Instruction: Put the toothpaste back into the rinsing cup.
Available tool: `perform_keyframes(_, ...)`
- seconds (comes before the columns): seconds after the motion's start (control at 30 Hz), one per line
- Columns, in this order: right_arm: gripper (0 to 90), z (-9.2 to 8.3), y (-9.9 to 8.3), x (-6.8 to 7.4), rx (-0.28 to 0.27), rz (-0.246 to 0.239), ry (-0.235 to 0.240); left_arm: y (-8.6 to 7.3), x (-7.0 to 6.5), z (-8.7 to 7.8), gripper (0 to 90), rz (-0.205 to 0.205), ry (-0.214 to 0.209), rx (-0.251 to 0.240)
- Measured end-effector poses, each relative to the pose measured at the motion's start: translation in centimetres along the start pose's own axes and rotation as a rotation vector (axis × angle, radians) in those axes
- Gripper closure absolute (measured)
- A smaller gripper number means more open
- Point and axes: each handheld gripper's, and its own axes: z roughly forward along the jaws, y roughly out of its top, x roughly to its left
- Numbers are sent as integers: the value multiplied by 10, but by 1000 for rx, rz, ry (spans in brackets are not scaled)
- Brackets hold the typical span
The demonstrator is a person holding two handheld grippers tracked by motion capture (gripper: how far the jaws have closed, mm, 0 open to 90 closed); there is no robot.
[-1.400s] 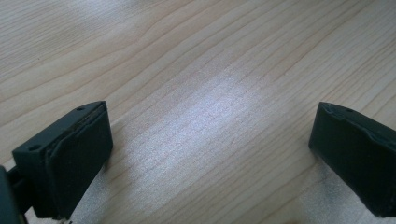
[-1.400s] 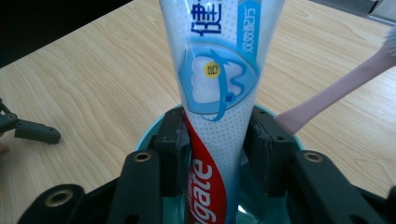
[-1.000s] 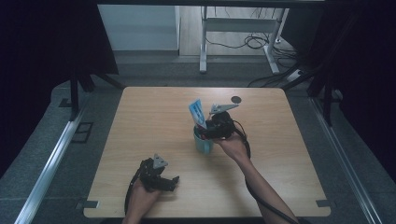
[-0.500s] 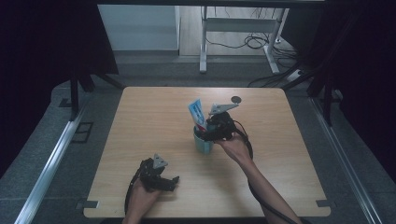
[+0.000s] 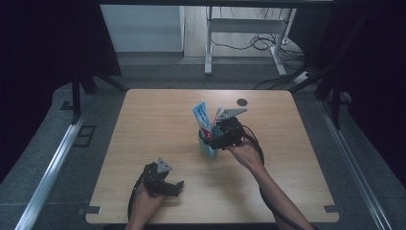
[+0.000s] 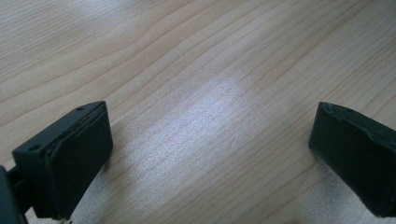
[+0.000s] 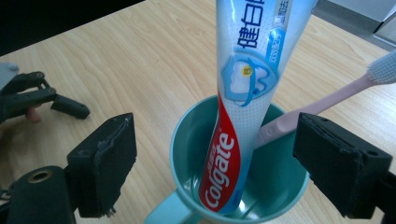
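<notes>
one cup [image 7: 280, 196], one toothpaste tube [image 7: 243, 93], one toothbrush [image 7: 327, 100]

cup [image 7: 280, 186]: teal | toothpaste tube [image 7: 243, 93]: white, blue and red | toothbrush [image 7: 327, 100]: pink | table [image 5: 158, 120]: light wood with stripes

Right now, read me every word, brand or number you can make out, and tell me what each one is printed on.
"Colgate": white letters on the red band of the toothpaste tube standing in the teal cup.
"健白": large blue characters near the tube's top, cut off by the frame edge.
Small characters on the light-blue patch beside them: too small to read.
Pink toothbrush: no text.
</notes>
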Motion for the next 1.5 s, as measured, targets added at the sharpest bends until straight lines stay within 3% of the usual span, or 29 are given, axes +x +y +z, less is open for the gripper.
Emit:
perform_keyframes(0.37,39,-9,-11,1,52,-27,-20,0,0,0,0,6,0,0)
perform_keyframes(0.6,2,-18,-20,0,54,-31,-32,0,0,0,0,4,0,0)
perform_keyframes(1.5,0,-56,-75,-14,62,17,-90,0,0,0,0,-4,2,-5)
